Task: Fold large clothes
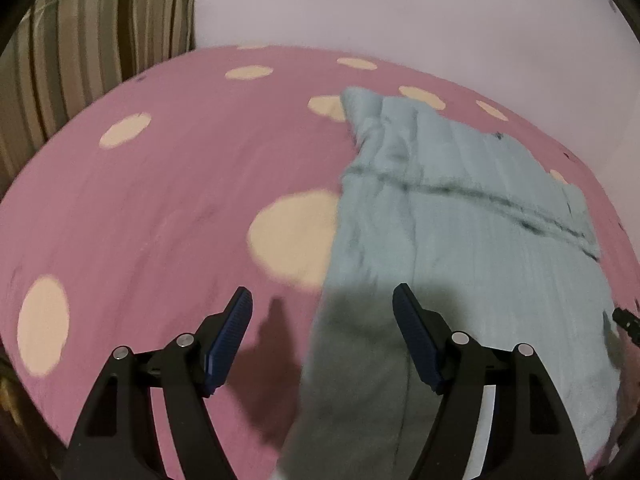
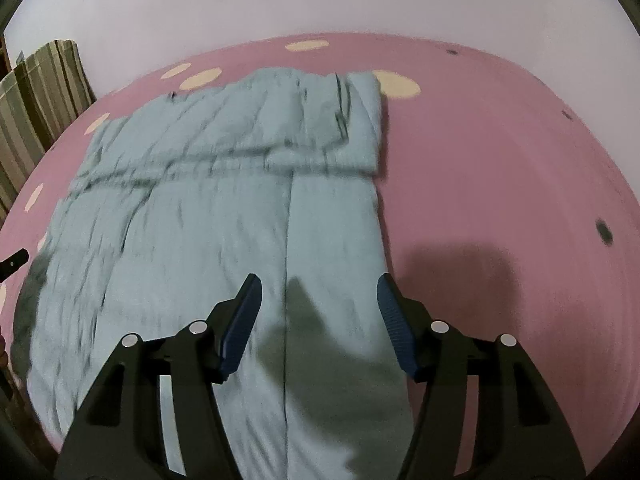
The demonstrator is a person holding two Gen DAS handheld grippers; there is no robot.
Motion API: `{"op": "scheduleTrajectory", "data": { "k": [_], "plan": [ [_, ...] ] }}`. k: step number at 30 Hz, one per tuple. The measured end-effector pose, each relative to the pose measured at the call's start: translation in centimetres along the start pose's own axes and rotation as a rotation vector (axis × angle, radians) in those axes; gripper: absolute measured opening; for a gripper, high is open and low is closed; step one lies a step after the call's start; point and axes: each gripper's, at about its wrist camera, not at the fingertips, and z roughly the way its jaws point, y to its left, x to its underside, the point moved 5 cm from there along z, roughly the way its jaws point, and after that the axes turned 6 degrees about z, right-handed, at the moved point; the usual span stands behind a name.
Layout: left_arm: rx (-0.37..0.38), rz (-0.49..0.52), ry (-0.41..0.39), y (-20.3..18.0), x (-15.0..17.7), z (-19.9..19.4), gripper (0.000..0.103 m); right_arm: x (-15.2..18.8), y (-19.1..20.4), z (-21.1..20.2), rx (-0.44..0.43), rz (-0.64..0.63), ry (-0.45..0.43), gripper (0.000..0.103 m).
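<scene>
Left wrist view looks down past the left gripper [image 1: 322,300], whose jaws stand apart with nothing between them; its pads hang over the near left edge of the garment [image 1: 460,240], one pad above the bedspread [image 1: 160,200] and the other above the cloth. That straddle suits a grab at the edge, which seems the likely reason for holding the gripper there.

Seen from the right wrist, the right gripper [image 2: 318,288] also has its jaws apart and empty. No cloth sits between the pads. They hover over the garment's near right part, on either side of a long seam that runs away from the camera, with the right pad close to the garment's right edge.

The garment, pale blue and wrinkled, lies spread flat on the bedspread, a pink sheet with cream dots. Its far end is already doubled back over itself, with a crosswise fold line beyond the grippers and a narrower flap beyond that, so the folding looks partly done. Both grippers sit at the garment's near end, one toward each side, probably so each can take a corner for the next fold.

Past the garment's far left corner stands a striped cushion [image 1: 100,32] against a pale wall [image 1: 400,8].
</scene>
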Motion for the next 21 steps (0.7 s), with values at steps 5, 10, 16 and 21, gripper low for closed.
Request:
{"op": "scheduleTrajectory", "data": {
  "k": [5, 10, 16, 21],
  "plan": [
    [0.001, -0.015, 0.014, 1.0, 3.5, -1.9, 0.072, 4.1, -0.7, -1.8, 0.008, -0.009, 0.023, 0.066],
    [0.049, -0.048, 0.038, 1.5, 6.4, -2.9, 0.072, 6.7, -1.5, -3.0, 0.018, -0.008, 0.034, 0.067],
    [0.098, -0.033, 0.049, 1.1, 8.2, -3.6, 0.072, 8.1, -1.7, -3.6, 0.010, -0.004, 0.037, 0.069],
    [0.130, -0.012, 0.055, 0.4, 8.7, -3.7, 0.072, 8.7, -1.7, -3.8, 0.011, -0.005, 0.031, 0.071]
  ]
}}
